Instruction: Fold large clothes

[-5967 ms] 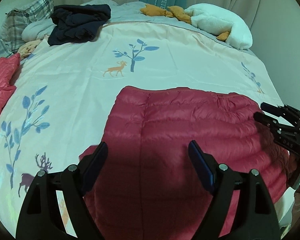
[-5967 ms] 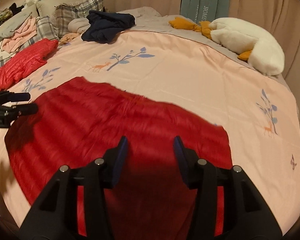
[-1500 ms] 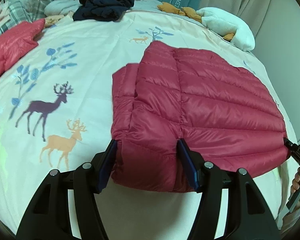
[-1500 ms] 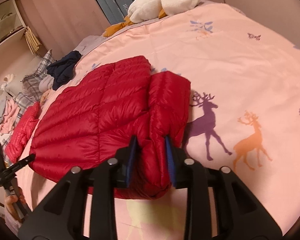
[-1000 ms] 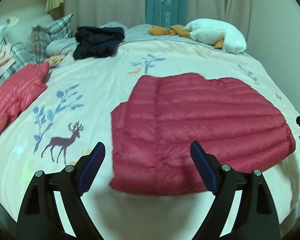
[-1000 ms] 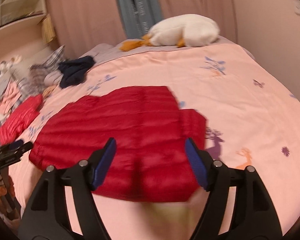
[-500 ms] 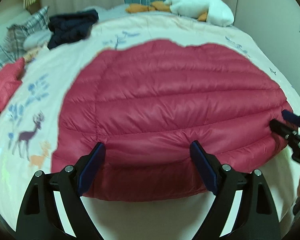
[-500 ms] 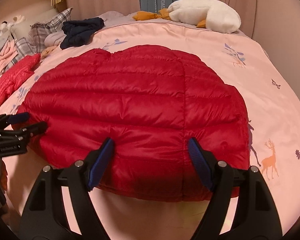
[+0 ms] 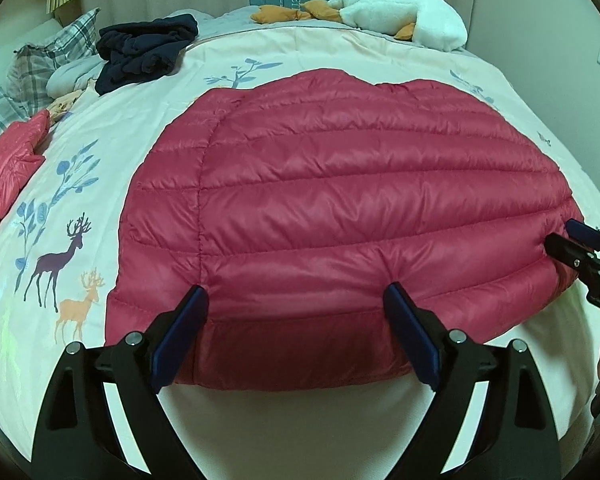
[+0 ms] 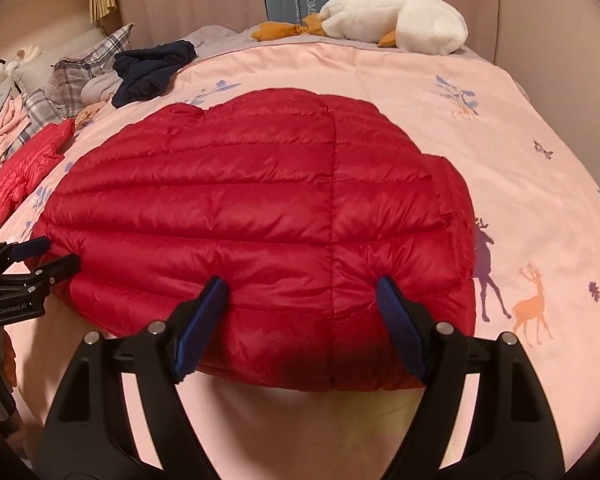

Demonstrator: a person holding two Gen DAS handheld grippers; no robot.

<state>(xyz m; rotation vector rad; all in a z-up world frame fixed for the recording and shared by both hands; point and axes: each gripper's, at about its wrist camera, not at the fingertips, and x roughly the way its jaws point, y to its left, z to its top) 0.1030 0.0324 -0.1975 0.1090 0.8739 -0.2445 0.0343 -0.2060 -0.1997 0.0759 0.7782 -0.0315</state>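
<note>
Red quilted down jacket (image 9: 340, 208) lies flat on the bed's pale printed duvet (image 9: 112, 152), toward its near edge. Horizontal puffed channels, one vertical seam, darker hem band along the near side; folded into a broad rounded slab (a layer pokes out at the right edge in the right wrist view).

Left gripper (image 9: 296, 300): fingers spread wide, tips set down on the jacket's near hem, one either side of a stretch of it, not pinching. Right gripper (image 10: 302, 292): likewise spread and resting on the hem; its jaws have just been opening, jacket fabric between them.

No containers visible. Farther off on the bed: dark navy garment (image 9: 144, 52), second red jacket (image 9: 8, 160), white goose plush (image 9: 404, 20), plaid pillows (image 9: 40, 68).
</note>
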